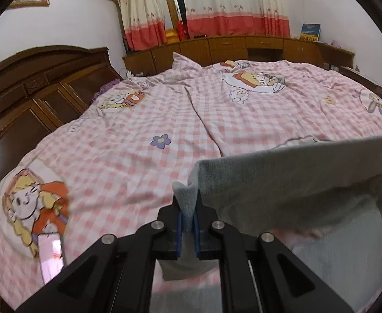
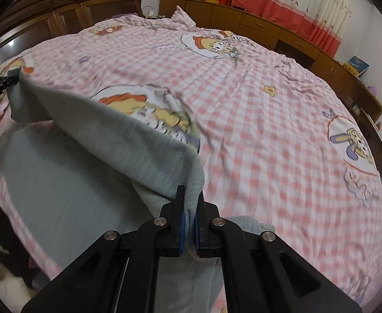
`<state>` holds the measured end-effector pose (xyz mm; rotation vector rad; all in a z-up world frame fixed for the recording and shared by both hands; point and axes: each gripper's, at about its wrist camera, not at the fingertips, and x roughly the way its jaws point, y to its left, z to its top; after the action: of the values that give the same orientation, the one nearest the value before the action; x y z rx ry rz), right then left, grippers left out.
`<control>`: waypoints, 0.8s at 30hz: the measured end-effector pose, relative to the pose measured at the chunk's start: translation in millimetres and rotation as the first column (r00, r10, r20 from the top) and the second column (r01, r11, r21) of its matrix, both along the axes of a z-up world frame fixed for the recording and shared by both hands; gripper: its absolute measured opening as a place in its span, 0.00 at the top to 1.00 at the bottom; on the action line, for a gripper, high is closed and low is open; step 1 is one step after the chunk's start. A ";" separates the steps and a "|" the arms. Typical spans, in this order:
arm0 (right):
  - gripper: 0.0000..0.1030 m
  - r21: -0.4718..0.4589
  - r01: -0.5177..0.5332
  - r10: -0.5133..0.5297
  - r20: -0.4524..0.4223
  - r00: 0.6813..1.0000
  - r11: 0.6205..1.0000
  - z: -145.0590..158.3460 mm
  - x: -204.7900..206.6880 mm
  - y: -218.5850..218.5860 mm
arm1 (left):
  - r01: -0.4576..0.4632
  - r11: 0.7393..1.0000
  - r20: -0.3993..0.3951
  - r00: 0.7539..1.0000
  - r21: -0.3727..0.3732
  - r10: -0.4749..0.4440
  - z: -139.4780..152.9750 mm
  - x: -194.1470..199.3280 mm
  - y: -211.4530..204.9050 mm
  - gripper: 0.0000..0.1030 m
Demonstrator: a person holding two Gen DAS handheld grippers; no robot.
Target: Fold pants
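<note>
Black linkage arms filled the bottom of both wrist views, and between them blue-padded jaws pinched grey fleece. From the left wrist view, the left gripper [image 1: 188, 214] had its jaws clamped on a small peak of the grey pants [image 1: 282, 182], whose lifted edge ran off to the right as a sagging band above the bed. More grey fabric lay flat beneath that band, on the pink checked duvet [image 1: 139, 161]. Low on the left of that view a phone [image 1: 51, 255] with a pink screen rested on the duvet, just beside a printed cartoon girl. A dark wooden headboard [image 1: 34, 91] stood beyond the left side of the bed, and wooden cabinets [image 1: 230, 47] ran under red-and-cream curtains [image 1: 238, 5] at the far wall.

From the right wrist view, the left gripper [image 2: 7, 82] appeared small at the far left edge, holding the other corner of the same edge. The pants [image 2: 128, 140] stretched from there down to the right gripper [image 2: 189, 208], whose jaws were closed on the near corner. The raised flap showed a fuzzy inner face, while the lower layer spread smooth over the duvet [image 2: 269, 130] on the left half. A book [image 2: 357, 65] stood on the cabinets [image 2: 282, 36] at the right.
</note>
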<state>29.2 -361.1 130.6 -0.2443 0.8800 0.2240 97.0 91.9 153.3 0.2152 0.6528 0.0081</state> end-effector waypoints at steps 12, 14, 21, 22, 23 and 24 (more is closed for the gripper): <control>0.95 -0.019 -0.016 0.015 -0.067 0.998 1.000 -56.4 -85.5 17.0 | 0.005 0.998 -0.083 0.996 -0.067 -0.011 -63.2 -111.5 19.4 0.94; 0.95 -0.021 -0.012 0.010 -0.081 0.997 1.000 -65.6 -90.7 17.5 | -0.012 0.995 -0.100 0.995 -0.098 0.002 -72.0 -120.0 27.2 0.94; 0.94 -0.067 -0.016 0.008 -0.119 0.993 0.998 -94.8 -101.0 27.0 | -0.047 0.990 -0.156 0.987 -0.131 0.026 -101.4 -135.1 34.1 0.94; 0.94 -0.072 -0.011 0.002 -0.126 0.992 0.997 -96.8 -101.2 27.3 | -0.052 0.990 -0.163 0.986 -0.134 0.030 -104.9 -136.3 34.6 0.93; 0.92 -0.075 -0.007 -0.003 -0.135 0.991 0.997 -98.9 -101.0 27.2 | -0.056 0.989 -0.171 0.985 -0.136 0.033 -108.5 -137.5 34.8 0.92; 0.87 -0.083 0.000 -0.012 -0.144 0.989 0.997 -101.8 -102.1 27.0 | -0.066 0.989 -0.179 0.983 -0.133 0.042 -111.2 -138.1 35.2 0.86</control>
<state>-72.9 -334.1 28.8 -0.3048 1.0350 0.2014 -41.1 127.1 42.1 0.0642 0.8321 -0.0040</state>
